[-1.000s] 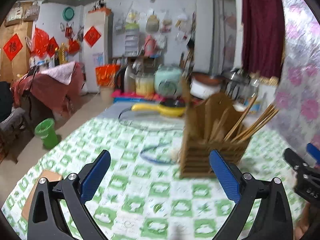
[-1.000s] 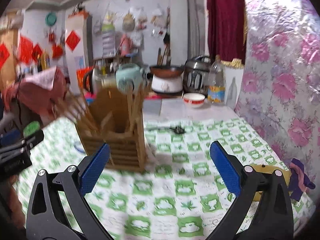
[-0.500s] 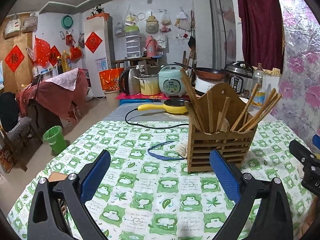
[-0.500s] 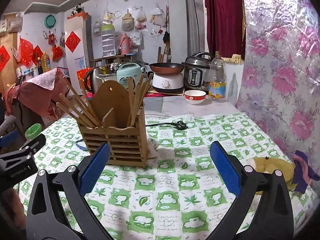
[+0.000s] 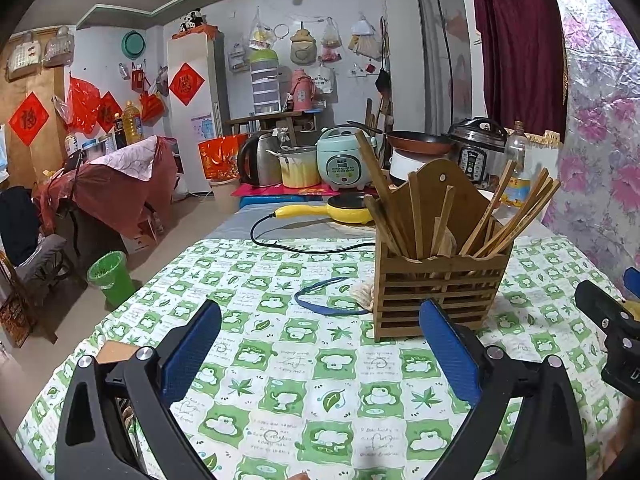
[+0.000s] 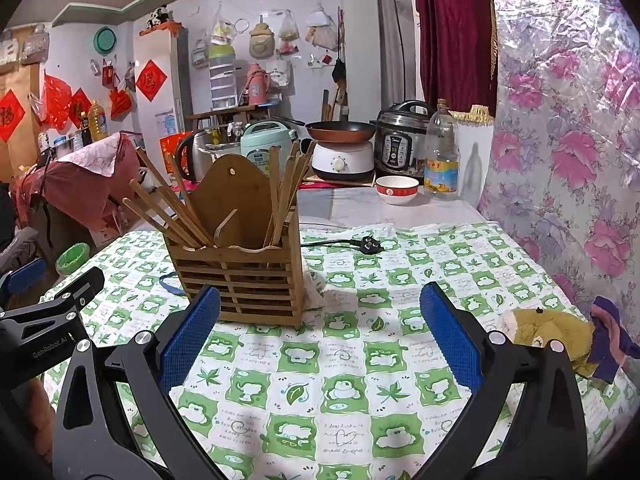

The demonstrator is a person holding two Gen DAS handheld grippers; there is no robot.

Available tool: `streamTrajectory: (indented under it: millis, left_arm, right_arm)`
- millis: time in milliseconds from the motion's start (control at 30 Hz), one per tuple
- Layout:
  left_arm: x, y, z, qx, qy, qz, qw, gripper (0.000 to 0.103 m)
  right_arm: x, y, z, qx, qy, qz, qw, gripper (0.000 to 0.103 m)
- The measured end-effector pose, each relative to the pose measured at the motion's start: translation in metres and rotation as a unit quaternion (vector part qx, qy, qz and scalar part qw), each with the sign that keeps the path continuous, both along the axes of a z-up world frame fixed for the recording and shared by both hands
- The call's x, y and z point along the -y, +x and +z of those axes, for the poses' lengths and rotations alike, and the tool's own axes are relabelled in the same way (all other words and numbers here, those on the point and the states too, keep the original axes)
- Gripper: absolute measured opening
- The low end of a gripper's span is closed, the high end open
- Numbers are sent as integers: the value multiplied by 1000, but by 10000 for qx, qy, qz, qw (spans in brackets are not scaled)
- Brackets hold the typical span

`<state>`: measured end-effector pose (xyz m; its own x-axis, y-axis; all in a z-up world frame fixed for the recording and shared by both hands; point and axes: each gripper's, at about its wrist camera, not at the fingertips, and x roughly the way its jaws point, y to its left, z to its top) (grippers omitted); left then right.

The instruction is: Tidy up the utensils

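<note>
Green-checked tabletop [image 5: 280, 392]: slatted bamboo utensil holder [image 5: 436, 292] ahead of your left hand-held gripper [image 5: 320, 356], right hand-held gripper [image 6: 320, 340]; both spread apart, empty; chopsticks [image 6: 168, 212] upright.

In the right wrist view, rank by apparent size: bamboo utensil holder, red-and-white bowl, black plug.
1. bamboo utensil holder, largest by far, though it also stands nearest.
2. red-and-white bowl, farther back, so its true size is unsure.
3. black plug, smallest.

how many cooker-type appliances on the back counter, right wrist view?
3: mint rice cooker behind the wooden utensil holder, white cooker under the frying pan, black pressure cooker rightmost. Others may be hidden.
</note>
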<state>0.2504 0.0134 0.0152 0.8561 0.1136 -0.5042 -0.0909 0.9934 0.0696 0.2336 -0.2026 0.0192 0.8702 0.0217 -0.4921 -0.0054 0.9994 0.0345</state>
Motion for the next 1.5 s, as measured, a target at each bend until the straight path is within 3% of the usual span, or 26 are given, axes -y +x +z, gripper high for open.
streamTrajectory:
  millis: [1500]
  left_arm:
    - [-1, -4, 0, 13, 104, 19, 9999, 97]
  right_arm:
    - [-2, 0, -1, -55, -5, -3, 10000, 97]
